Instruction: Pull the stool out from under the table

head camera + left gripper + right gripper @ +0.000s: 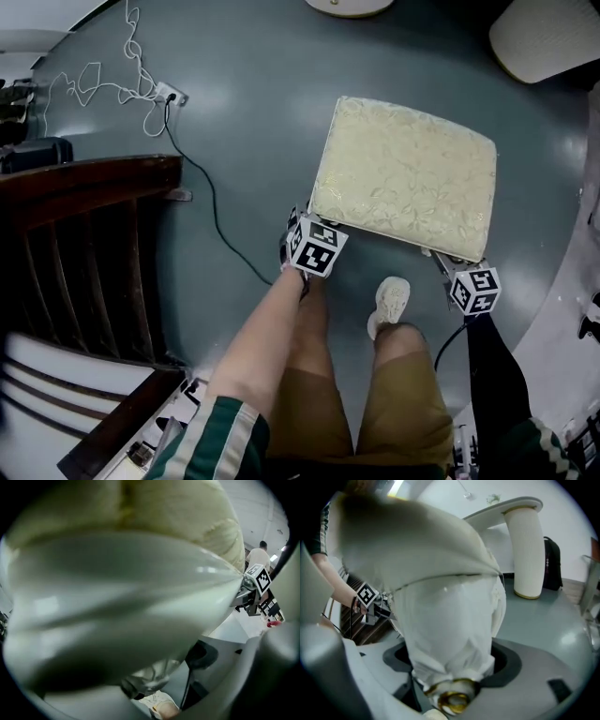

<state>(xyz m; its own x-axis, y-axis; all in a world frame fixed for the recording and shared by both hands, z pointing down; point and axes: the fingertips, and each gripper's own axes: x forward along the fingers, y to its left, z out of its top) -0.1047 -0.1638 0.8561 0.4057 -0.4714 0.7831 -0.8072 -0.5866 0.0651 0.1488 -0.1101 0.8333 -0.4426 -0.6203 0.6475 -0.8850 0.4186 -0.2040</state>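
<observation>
Khaki-shorted legs and one white shoe [391,302] are seen closest, at the lower edge of the head view, planted on the grey-blue floor [244,84]. Just beyond the shoe stands the square stool with a cream, patterned cushion top [405,178], and it is taken at its two near corners. The left gripper [305,225] is set on the near-left corner. In its own view the pale side of the seat fills the space between the jaws, which are held wide and appear clamped on it. The right gripper [445,262] is set on the near-right corner. There the white fabric-wrapped stool leg [454,639], ending in a gold-coloured foot cap [452,698], is held between jaws spread fairly wide.

No tabletop is seen above the cushion. The whole seat is exposed on open floor, and the round white pedestal table [525,545] is seen well behind the stool in the right gripper view. Dark wooden slatted furniture [84,244] lies apart at the left.

The pull is therefore judged to be largely or wholly done, since the stool looks clear of the table. What is left appears small: perhaps a last short draw towards the person, then both grips are to be released.
</observation>
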